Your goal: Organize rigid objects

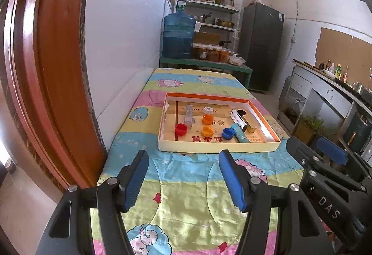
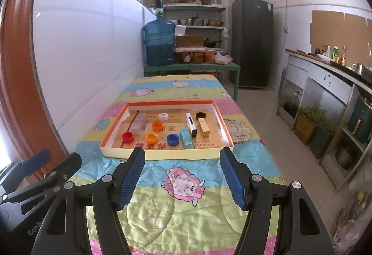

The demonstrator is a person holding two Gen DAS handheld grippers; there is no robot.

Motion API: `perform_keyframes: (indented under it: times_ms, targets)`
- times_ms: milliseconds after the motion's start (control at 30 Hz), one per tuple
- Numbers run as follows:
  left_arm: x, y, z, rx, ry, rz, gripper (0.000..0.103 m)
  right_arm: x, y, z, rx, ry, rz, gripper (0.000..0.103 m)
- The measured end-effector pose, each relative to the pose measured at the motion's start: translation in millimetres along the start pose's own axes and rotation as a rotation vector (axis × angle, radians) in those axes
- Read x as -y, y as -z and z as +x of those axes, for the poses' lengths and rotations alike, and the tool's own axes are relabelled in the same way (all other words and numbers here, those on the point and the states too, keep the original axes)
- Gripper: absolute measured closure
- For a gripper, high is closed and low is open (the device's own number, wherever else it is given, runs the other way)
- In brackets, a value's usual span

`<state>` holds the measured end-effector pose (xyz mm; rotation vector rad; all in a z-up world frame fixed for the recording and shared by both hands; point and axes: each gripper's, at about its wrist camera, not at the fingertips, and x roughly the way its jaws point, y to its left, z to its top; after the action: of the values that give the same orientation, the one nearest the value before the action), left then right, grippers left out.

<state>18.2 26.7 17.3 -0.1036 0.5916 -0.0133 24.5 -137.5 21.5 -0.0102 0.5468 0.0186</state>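
A shallow cardboard tray (image 1: 216,147) (image 2: 162,153) lies on the quilt-covered table. It holds a red cap (image 1: 181,129) (image 2: 127,136), two orange caps (image 1: 207,119) (image 2: 157,125), a blue cap (image 1: 228,132) (image 2: 173,139), a white cap (image 1: 208,110) (image 2: 163,116), a black cap (image 2: 200,115), a clear block (image 1: 188,116) (image 2: 139,124), a white box (image 1: 237,118) (image 2: 191,124), a gold box (image 2: 203,127) and a teal box (image 1: 241,135) (image 2: 187,140). My left gripper (image 1: 183,177) is open and empty, short of the tray. My right gripper (image 2: 182,176) is open and empty, near the tray's front edge.
The table (image 2: 186,213) runs along a white tiled wall (image 1: 121,45), with a red door frame (image 1: 51,68) at left. A blue water jug (image 2: 160,44), shelves and a dark fridge (image 2: 252,45) stand beyond. A kitchen counter (image 2: 325,75) lines the right.
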Motion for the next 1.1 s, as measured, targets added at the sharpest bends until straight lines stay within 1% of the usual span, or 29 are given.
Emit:
perform_keyframes:
  times_ms: [333, 700, 1100]
  targets:
    - [3, 4, 3, -0.013, 0.004, 0.014, 0.04, -2, 4, 3, -0.008, 0.0, 0.005, 0.034]
    - [4, 6, 5, -0.017, 0.011, 0.006, 0.04, 6, 7, 8, -0.017, 0.001, 0.025, 0.034]
    - [8, 10, 12, -0.027, -0.013, 0.031, 0.04, 11, 10, 17, -0.035, 0.007, 0.031, 0.034]
